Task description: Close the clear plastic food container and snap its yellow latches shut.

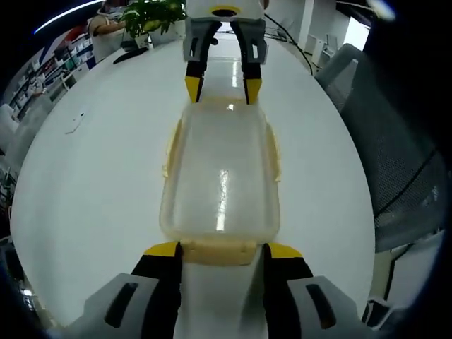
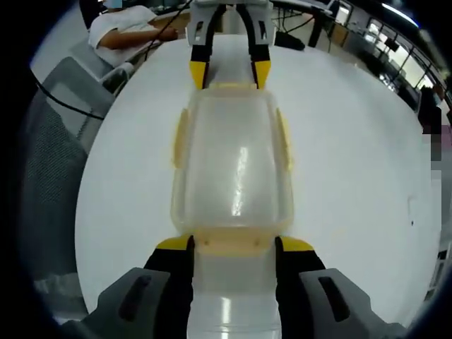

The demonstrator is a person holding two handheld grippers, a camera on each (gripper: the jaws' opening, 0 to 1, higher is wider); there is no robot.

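A clear plastic container (image 1: 220, 176) (image 2: 233, 162) lies lengthwise on the white table (image 1: 92, 176) (image 2: 353, 141) with its lid on. Yellow latches run along both long sides (image 1: 273, 152) (image 2: 181, 138). My left gripper (image 1: 222, 250) stands open at the near end in the left gripper view, its yellow tips flanking the end latch (image 1: 219, 252). My right gripper (image 2: 235, 244) is open at the opposite end, its tips on either side of that end's latch (image 2: 233, 241). Each gripper faces the other across the box: the right gripper (image 1: 222, 88) and the left gripper (image 2: 229, 74). I cannot tell whether the latches are snapped.
A grey mesh chair (image 1: 395, 141) (image 2: 56, 120) stands close beside the table's edge. A potted plant (image 1: 152, 14) sits at the table's far end. A person in a white shirt (image 2: 127, 32) sits at the other end.
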